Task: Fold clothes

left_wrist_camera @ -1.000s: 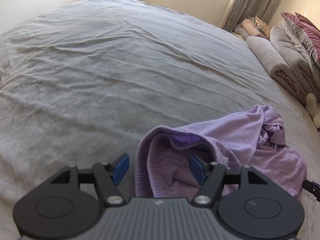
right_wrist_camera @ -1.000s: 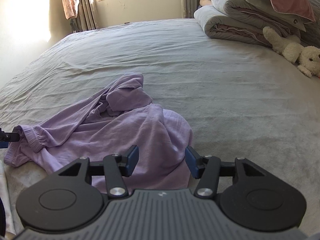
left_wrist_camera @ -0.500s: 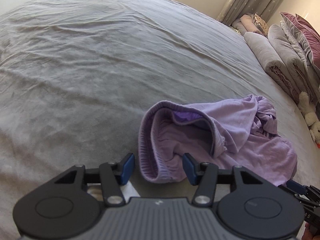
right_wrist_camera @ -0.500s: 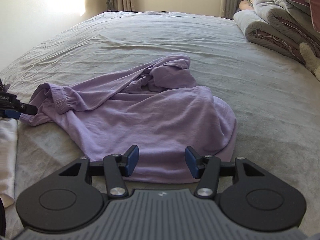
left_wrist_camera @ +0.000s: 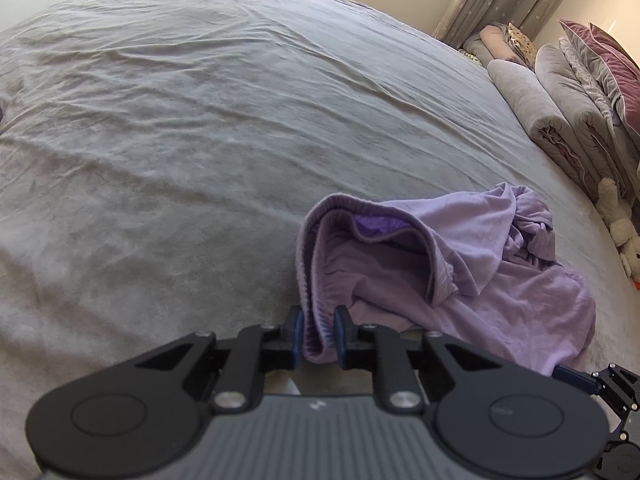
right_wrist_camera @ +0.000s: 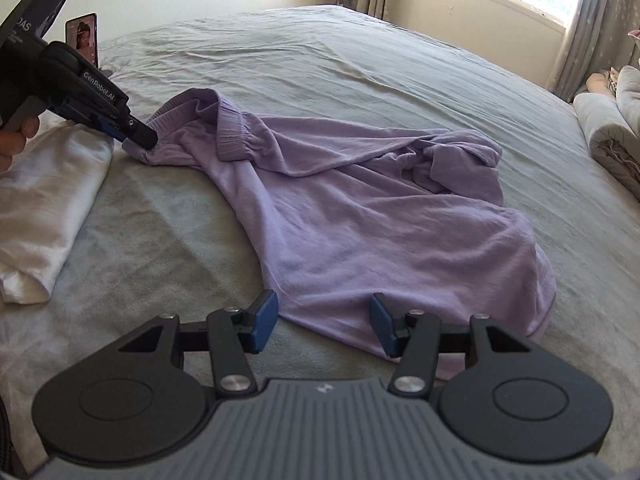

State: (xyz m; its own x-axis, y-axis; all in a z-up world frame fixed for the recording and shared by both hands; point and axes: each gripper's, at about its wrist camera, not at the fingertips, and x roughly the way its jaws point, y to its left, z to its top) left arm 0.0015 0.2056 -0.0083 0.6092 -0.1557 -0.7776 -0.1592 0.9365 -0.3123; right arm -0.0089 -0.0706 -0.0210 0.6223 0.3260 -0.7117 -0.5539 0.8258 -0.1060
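Note:
A crumpled lilac garment point(left_wrist_camera: 500, 280) point(right_wrist_camera: 360, 216) lies on the grey bed point(left_wrist_camera: 200, 120). Its ribbed band point(left_wrist_camera: 310, 264) stands up in a loop. My left gripper point(left_wrist_camera: 318, 320) point(right_wrist_camera: 136, 136) is closing on the near end of that band, and the blue pads press the fold between them. My right gripper point(right_wrist_camera: 324, 316) stands open low over the garment's near hem. Fabric lies between its jaws and its right pad rests at the cloth's edge. The tip of the right gripper point(left_wrist_camera: 576, 376) shows at the lower right of the left wrist view.
A folded white cloth point(right_wrist_camera: 44, 208) lies at the left, beside the left gripper and a hand point(right_wrist_camera: 12, 140). Rolled bedding and pillows point(left_wrist_camera: 560, 112) line the right side with a plush toy point(left_wrist_camera: 620, 220). A phone point(right_wrist_camera: 82, 36) stands at the far left. Wide grey bed stretches beyond.
The left jaws have drawn together onto the ribbed band, which was loose between them before. The right gripper has rolled and slid along the garment toward its near hem, jaws unchanged.

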